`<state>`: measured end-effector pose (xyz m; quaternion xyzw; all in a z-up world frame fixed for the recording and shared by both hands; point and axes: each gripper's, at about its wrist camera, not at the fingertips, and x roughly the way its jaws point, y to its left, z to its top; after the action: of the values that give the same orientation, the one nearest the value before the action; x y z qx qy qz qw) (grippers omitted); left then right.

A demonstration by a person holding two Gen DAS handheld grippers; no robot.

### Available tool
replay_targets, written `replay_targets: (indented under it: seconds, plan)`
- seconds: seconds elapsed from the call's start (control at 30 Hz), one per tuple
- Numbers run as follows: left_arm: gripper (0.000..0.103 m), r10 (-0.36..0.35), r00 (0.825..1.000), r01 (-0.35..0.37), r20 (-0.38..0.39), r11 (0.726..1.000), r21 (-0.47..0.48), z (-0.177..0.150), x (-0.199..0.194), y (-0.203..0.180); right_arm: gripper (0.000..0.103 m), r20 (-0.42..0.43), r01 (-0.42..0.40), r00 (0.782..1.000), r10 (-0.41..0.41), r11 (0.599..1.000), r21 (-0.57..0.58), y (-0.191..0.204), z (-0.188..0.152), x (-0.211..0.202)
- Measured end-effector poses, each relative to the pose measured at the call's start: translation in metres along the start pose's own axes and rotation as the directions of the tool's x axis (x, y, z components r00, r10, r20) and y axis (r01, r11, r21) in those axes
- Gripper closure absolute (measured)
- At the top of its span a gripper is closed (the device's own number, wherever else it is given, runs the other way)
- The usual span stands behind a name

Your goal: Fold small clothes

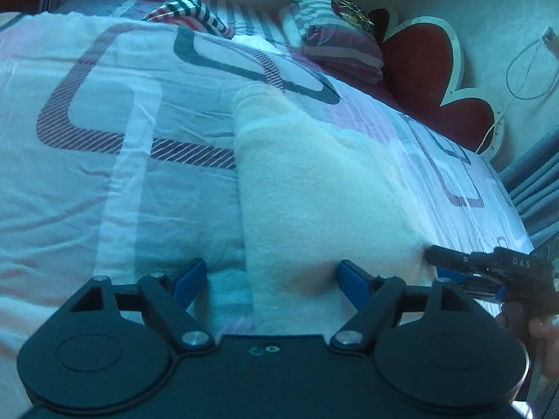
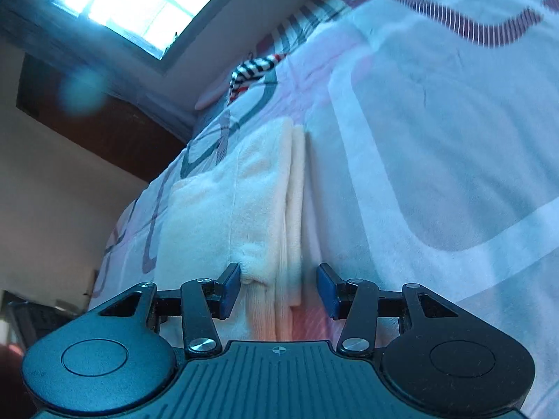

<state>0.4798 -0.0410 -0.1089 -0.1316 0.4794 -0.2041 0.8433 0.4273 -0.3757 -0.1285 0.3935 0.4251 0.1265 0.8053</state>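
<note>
Straddling the soft, light fleece garment [image 2: 265, 188] with both grippers [image 1: 270, 276] [image 2: 277, 288] spread apart, we should pinch its near layered edge (limp, floppy).

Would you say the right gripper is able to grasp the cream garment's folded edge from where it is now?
Probably yes: the right gripper has its jaws open astride the cream garment's layered edge, with nothing between them but cloth.

A bed [image 1: 104, 181] with a white, pink and grey patterned cover fills the room. A dark red scalloped headboard [image 1: 429, 80] stands against a pale wall [image 1: 489, 17]. Daylight glows through a window [image 2: 139, 3].
</note>
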Motion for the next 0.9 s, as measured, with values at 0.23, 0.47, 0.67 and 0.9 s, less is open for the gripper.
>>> replay_targets:
  seconds: [0.23, 0.47, 0.67, 0.9]
  plan:
    - [0.025, -0.053, 0.999, 0.053, -0.011, 0.997, -0.048, 0.017, 0.014, 0.008, 0.054, -0.023, -0.082, 0.996, 0.084, 0.995, 0.048, -0.008, 0.012, 0.015]
    - [0.034, -0.067, 0.996, 0.065, -0.053, 0.997, -0.032, 0.03, 0.026, -0.004, 0.054, -0.046, -0.073, 0.996, 0.072, 0.997, -0.038, 0.006, 0.016, 0.027]
    - [0.033, -0.044, 0.997, 0.045, -0.069, 0.999, 0.011, 0.027, 0.029, -0.011, 0.054, -0.047, -0.056, 0.998, 0.051, 0.993, -0.104, 0.014, 0.014, 0.032]
    - [0.054, 0.059, 0.998, -0.057, -0.019, 0.994, 0.092, 0.028, 0.03, -0.037, 0.064, 0.009, 0.093, 0.996, -0.094, 0.959, -0.267, 0.042, -0.001, 0.041]
